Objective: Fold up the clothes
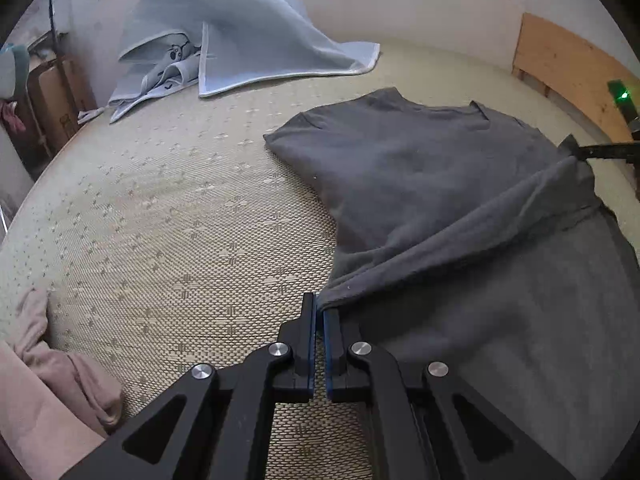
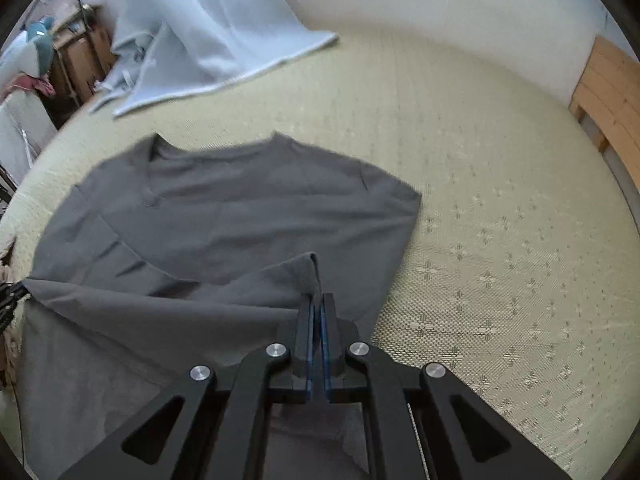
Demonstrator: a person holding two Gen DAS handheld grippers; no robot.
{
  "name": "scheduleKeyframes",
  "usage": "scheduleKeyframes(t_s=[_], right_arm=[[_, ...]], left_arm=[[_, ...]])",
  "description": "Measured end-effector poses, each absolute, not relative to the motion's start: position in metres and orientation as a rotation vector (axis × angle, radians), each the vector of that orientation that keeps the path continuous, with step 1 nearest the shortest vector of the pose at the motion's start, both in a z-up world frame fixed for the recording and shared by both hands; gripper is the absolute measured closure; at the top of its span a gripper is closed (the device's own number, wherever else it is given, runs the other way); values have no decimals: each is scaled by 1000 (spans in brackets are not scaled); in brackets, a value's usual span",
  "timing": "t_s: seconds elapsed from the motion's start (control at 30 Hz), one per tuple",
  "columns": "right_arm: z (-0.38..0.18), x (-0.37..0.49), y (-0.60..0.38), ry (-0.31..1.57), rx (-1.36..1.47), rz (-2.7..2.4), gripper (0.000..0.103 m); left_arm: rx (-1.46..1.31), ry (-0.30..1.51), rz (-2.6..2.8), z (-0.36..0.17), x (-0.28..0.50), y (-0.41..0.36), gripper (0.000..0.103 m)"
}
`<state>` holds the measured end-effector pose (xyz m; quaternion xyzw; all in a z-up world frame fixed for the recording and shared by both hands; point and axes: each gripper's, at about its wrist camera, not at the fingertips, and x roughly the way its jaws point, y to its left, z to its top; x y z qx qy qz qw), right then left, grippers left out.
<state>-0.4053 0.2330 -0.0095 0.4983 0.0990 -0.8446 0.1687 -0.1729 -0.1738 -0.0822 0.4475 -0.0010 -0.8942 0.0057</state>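
A dark grey T-shirt [image 1: 420,168] lies on a woven mat, neck toward the far wall. Its bottom hem is lifted and stretched between both grippers, with the lower part hanging toward me. My left gripper [image 1: 319,308] is shut on the hem's left corner. The right gripper [image 1: 576,150] shows at the far right of this view, pinching the other corner. In the right wrist view the same T-shirt [image 2: 256,208] spreads ahead, and my right gripper [image 2: 317,300] is shut on a raised fold of hem. The left gripper [image 2: 10,294] is only a dark sliver at the left edge.
A light blue blanket [image 1: 240,32] is heaped at the far left against the wall. A pink garment [image 1: 52,384] lies at the near left. A wooden board [image 1: 568,68] stands at the far right. The woven mat [image 2: 500,240] stretches bare to the right of the shirt.
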Motion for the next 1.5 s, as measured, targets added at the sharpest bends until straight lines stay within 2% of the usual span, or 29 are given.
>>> scheduleKeyframes(t_s=[0.07,0.13,0.2,0.27,0.3,0.33,0.37,0.4,0.5,0.73,0.77,0.83,0.87,1.0,1.17,1.3,1.5], right_arm=[[-14,-413,231,294,1432,-2403,100],[-18,-420,230,305,1446,-2424,92],[-18,-425,237,272,1467,-2490,91],[-13,-427,249,177,1470,-2550,77],[-8,-423,258,84,1453,-2564,61],[-5,-416,262,4,1438,-2540,58],[-2,-409,267,-73,1423,-2508,58],[-4,-399,264,-65,1423,-2475,59],[-11,-368,250,59,1425,-2411,60],[-36,-341,234,186,1459,-2394,61],[-40,-340,231,212,1461,-2391,65],[-42,-337,224,287,1442,-2398,95],[-40,-333,220,340,1415,-2408,100],[-30,-328,221,416,1367,-2426,101],[-21,-332,244,419,1435,-2434,102],[-42,-333,243,535,1548,-2384,102],[-26,-336,250,497,1604,-2358,98]], left_arm=[[1394,15,-2803,-82,-172,-175,100],[1390,30,-2806,-81,-172,-176,100],[1391,47,-2808,-82,-173,-177,100],[1392,62,-2811,-81,-172,-178,100],[1393,69,-2812,-81,-172,-178,100],[1393,76,-2813,-81,-171,-179,100],[1394,83,-2815,-81,-171,-179,100],[1394,90,-2816,-80,-171,-179,100],[1394,106,-2818,-80,-170,-181,100],[1385,74,-2813,-78,-166,-175,100],[1384,64,-2812,-79,-167,-174,100],[1381,57,-2812,-80,-169,-177,100],[1379,56,-2814,-80,-169,-178,100],[1385,68,-2822,-80,-170,-180,100],[1384,12,-2861,-77,-164,-169,101],[1384,-28,-2860,-79,-164,-164,100],[1380,-32,-2848,-82,-170,-166,100]])
